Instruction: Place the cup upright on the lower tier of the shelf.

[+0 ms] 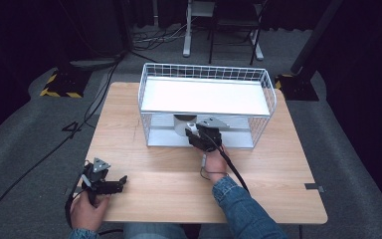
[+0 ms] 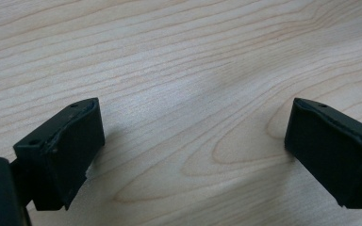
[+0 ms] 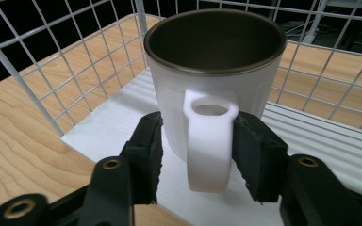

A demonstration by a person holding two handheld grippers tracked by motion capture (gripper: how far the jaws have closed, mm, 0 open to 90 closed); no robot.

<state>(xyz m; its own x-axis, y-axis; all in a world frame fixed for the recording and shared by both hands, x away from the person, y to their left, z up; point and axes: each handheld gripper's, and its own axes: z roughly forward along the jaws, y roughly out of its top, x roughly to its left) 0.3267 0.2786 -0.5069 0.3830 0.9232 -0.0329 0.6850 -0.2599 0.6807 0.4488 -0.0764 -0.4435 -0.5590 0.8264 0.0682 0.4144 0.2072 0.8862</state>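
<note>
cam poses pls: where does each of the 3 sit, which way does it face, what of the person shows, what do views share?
High view: above the person's side, looking forward and down on the table and wire rack; both forearms, left gripper, right gripper.
Left gripper view: on the left gripper, looking down at bare tabletop; both fingers wide apart.
Right gripper view: on the right gripper, facing into the rack; fingers on the mug handle.
Shared: high and right gripper views both show rack and mug.
</note>
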